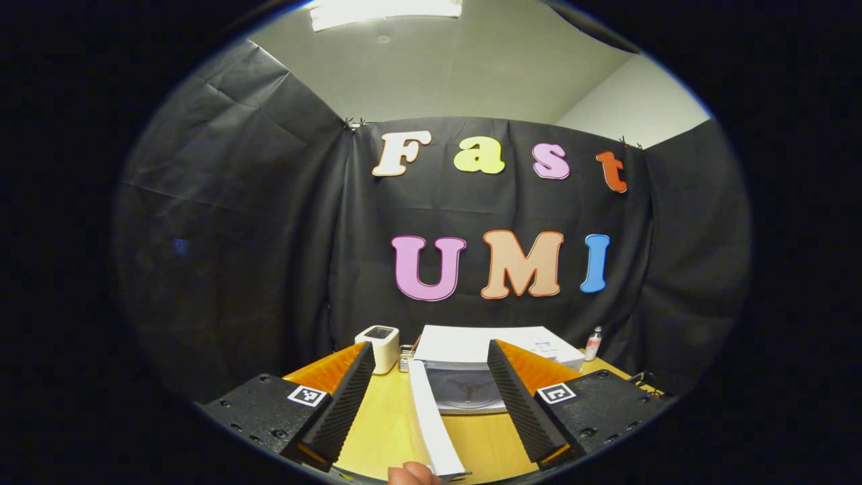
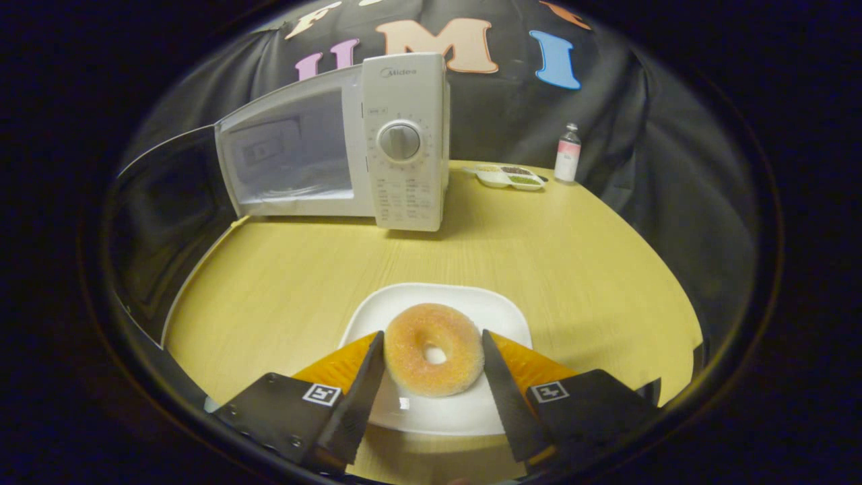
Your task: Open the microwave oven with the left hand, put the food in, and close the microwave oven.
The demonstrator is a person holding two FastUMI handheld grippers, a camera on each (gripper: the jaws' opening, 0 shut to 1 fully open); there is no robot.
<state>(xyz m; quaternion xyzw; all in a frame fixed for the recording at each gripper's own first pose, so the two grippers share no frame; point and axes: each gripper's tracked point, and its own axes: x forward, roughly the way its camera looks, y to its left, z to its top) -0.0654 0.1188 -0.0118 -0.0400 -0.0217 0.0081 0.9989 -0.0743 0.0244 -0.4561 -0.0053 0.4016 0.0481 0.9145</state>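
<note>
Sugared ring donut (image 2: 434, 350) lying on a white square plate (image 2: 411, 411) near the front edge of the yellow wooden bench (image 2: 572, 256), flanked by the spread right gripper (image 2: 433, 350), fingers just beside it, contact unclear. White microwave oven (image 2: 404, 141) toward the back left corner, door (image 2: 168, 222) swung open. Small divided dish (image 2: 508, 176) and a little bottle (image 2: 568, 153) at the back edge. Left gripper (image 1: 431, 377) spread wide, straddling the open door's edge (image 1: 434, 431), pinching nothing.

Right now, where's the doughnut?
In the right gripper view the doughnut lies on the white plate near the table's front edge, between the right gripper fingers, in front of the open microwave.
</note>
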